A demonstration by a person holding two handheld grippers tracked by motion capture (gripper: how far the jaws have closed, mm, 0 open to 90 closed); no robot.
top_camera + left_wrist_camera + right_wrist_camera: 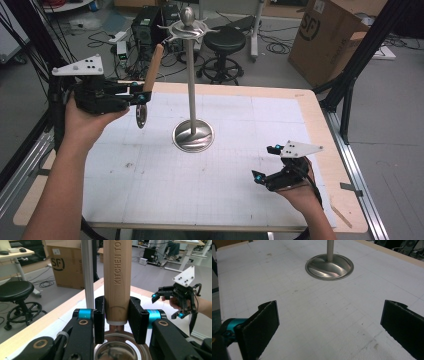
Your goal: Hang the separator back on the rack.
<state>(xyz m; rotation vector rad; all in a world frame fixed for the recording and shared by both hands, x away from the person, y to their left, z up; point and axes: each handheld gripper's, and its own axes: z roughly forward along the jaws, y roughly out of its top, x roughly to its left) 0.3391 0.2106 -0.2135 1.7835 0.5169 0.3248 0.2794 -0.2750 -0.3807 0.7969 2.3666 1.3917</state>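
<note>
A kitchen utensil with a long wooden handle and a round metal head hangs upright above the table's far left. My left gripper is shut on the handle's lower end. In the left gripper view the black pads press both sides of the handle, just above the metal head. A metal utensil stand with hooks at its top rises from the middle of the table, to the right of the utensil. My right gripper is open and holds nothing, low over the front right, with the stand's base ahead of it.
A white gridded mat covers the wooden table. Beyond the far edge are a black stool, a cardboard box and computer gear with cables on the floor. Black frame legs stand at the table's right corner.
</note>
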